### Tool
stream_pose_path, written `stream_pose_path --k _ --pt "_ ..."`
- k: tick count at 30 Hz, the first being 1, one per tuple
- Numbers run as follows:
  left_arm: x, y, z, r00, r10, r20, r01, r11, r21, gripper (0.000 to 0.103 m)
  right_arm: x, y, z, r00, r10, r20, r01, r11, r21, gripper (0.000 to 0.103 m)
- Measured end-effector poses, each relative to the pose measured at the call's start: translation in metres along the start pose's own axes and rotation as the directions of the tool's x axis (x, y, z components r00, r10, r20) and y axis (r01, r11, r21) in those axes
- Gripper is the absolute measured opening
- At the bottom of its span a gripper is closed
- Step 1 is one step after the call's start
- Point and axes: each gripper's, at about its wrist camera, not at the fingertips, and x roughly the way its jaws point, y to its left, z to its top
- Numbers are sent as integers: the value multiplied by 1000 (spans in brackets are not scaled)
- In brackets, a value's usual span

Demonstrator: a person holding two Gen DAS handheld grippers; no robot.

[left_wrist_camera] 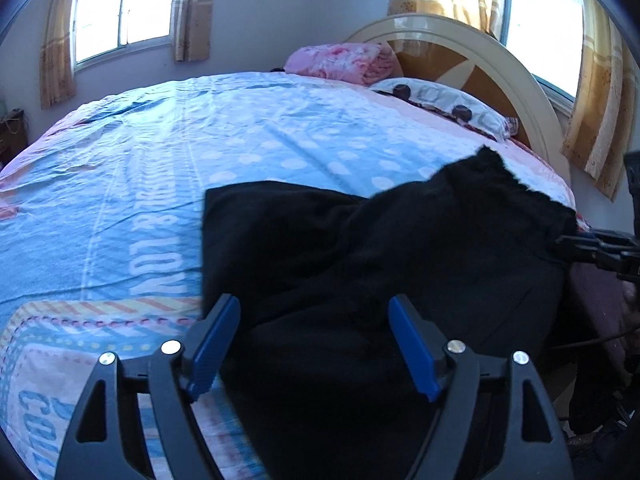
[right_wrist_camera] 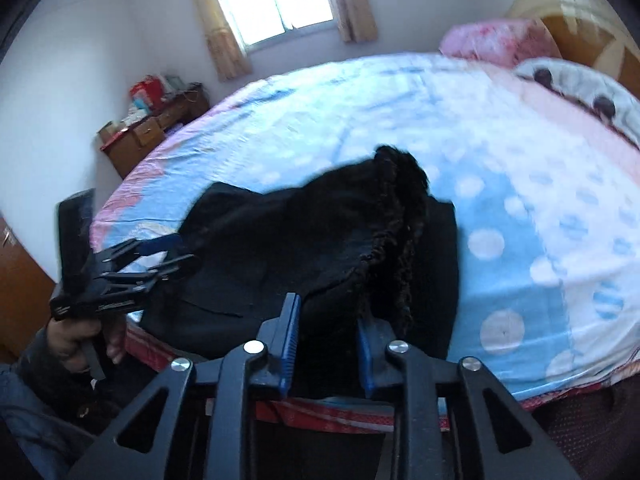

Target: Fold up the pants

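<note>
Left wrist view is showing the left gripper [left_wrist_camera: 314,344] hanging over the near edge of the bed, its blue pads [left_wrist_camera: 412,348] spread wide apart and gripping nothing, with the black pants [left_wrist_camera: 360,248] lying just beneath and between them. The pants are sitting bunched on the near part of the blue polka-dot bedsheet [left_wrist_camera: 160,160], one ragged end lifted toward the right, where the right gripper [left_wrist_camera: 576,240] is reaching in from the edge of the picture. In the right wrist view, the right gripper [right_wrist_camera: 328,344] is clenching a raised fold of the pants [right_wrist_camera: 320,240] near their gathered waistband [right_wrist_camera: 396,240], the narrowed jaws filled with dark fabric. Farther left there, a hand [right_wrist_camera: 80,344] is holding the left gripper [right_wrist_camera: 172,252] at the pants' left end, its fingers open. A pink blanket [left_wrist_camera: 344,60] and a pillow [left_wrist_camera: 448,104] are lying at the far right by the curved headboard [left_wrist_camera: 500,60].
</note>
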Motion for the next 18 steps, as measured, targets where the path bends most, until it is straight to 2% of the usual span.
stream_pose_path --k 1,2,5,8,11,12,13,15,17,18 --pt "2 2 -1 1000 7 -3 -7 1000 -7 98 -1 -2 0 1000 -20 -19 21 1000 11 25" --pt "5 5 -3 1000 10 -9 -10 1000 -22 99 4 -11 -4 998 -35 -58 37 999 39 25" --pt "14 13 -8 999 -12 -31 10 998 -63 99 23 -36 -22 988 -66 -141 82 991 106 25" --pt "14 18 -5 999 -8 -38 5 997 -76 99 27 -29 -19 983 -88 -161 99 993 63 26" --pt "-3 25 8 999 20 28 -18 998 -64 99 19 -24 -13 980 -95 -174 103 994 33 27" --pt "-8 28 16 998 29 48 -26 998 -55 99 16 -25 -10 979 -97 -179 104 994 31 33" --pt "-10 30 23 997 42 58 -39 998 -48 100 11 -26 -6 977 -119 -176 126 992 27 41" --pt "-8 32 41 995 73 62 -72 997 -18 100 1 -27 3 975 -179 -135 182 983 16 48" --pt "0 33 53 993 100 58 -101 995 10 100 -18 -25 13 955 -292 -46 293 956 11 48" --pt "7 32 59 993 113 44 -114 993 27 100 -26 -20 20 951 -310 8 310 951 18 49"
